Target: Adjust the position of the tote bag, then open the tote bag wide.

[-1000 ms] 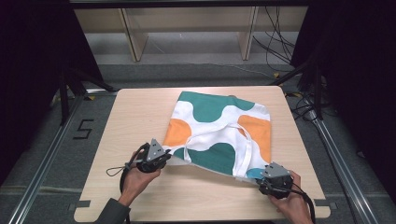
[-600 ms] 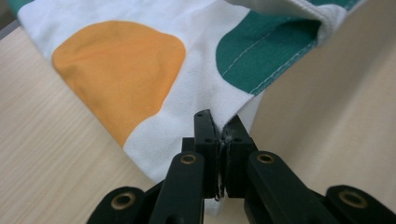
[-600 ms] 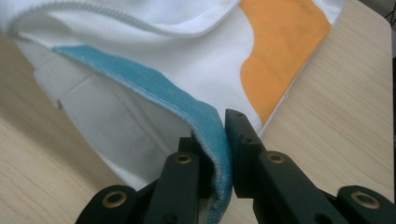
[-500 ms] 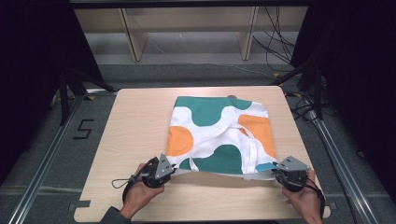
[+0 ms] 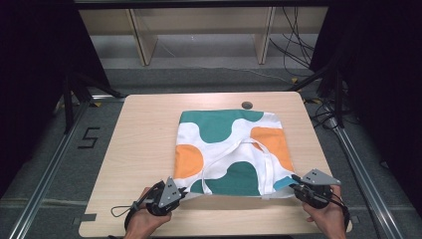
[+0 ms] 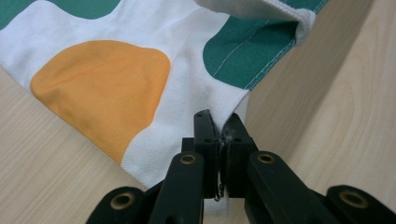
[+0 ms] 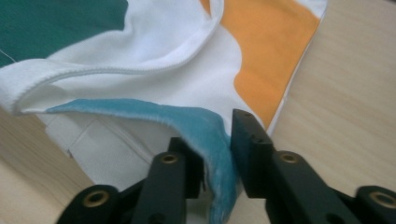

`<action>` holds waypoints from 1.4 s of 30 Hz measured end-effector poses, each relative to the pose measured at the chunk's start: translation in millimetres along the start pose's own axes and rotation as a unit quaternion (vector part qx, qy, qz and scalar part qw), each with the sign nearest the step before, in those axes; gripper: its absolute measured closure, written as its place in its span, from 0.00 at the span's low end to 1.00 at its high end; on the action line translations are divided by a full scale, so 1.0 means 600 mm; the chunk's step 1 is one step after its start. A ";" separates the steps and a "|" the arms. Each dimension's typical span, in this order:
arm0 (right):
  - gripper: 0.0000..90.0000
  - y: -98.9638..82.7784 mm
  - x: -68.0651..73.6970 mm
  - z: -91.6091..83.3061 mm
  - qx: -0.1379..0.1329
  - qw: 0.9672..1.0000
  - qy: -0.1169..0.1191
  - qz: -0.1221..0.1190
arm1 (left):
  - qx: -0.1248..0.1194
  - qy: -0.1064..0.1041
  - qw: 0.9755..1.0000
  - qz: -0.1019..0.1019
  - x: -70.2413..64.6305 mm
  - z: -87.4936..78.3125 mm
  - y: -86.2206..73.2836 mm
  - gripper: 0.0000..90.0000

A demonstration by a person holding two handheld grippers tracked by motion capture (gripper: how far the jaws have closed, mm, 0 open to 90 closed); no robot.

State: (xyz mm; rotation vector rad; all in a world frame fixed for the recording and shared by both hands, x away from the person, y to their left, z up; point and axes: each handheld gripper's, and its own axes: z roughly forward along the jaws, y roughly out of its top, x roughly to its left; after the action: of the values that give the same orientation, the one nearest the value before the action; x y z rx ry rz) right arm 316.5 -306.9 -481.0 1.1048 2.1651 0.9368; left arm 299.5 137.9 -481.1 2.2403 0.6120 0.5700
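Left gripper (image 6: pixel 219 140) clamped tight on the near left corner of the patterned cloth bag (image 5: pixel 231 149), white fabric pinched between both black jaws, seen plainly in the left gripper view. Same gripper (image 5: pixel 175 191) at the near left of the high view, held in the left hand (image 5: pixel 144 221), cable looping off beside it. Right gripper (image 7: pixel 217 156) with jaws a little apart and just lately reopening after a quick closing; a teal flap (image 7: pixel 196 123) of the bag's corner lying between them, resting against the left jaw, a narrow gap on the other side, so not pressed. Right gripper (image 5: pixel 294 181) at the near right corner of the bag in the high view, grey three-cornered plate on top, right hand (image 5: pixel 326 216) behind it.

Bag spread flat near the middle of the light wooden table (image 5: pixel 144 129), its near edge stretched between the two grippers. White ground with green and orange blobs; white handle strap (image 5: pixel 239 149) lying in a loop across the near half. Small dark round hole (image 5: pixel 247 105) in the tabletop just beyond the bag's far edge. Wooden shelf legs (image 5: pixel 142 40) and loose cables (image 5: pixel 293 35) on the floor beyond the table.
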 end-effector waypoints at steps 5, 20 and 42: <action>0.89 -0.011 -0.010 0.014 0.009 1.000 0.016 -0.004 | -0.001 -0.003 1.000 -0.003 -0.001 0.002 0.002 0.95; 0.94 0.014 -0.003 -0.021 -0.053 0.998 0.011 0.014 | -0.028 0.021 0.999 -0.012 0.002 -0.013 0.003 0.97; 0.95 0.094 -0.017 -0.055 -0.126 0.991 0.035 0.030 | -0.123 0.074 0.989 -0.015 0.059 -0.077 0.079 0.98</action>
State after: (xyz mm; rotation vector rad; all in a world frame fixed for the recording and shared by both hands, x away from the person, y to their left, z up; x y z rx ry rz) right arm 324.7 -302.8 -415.6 1.0313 2.0090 1.2535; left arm 313.2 153.7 -409.3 1.9667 0.6129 0.7598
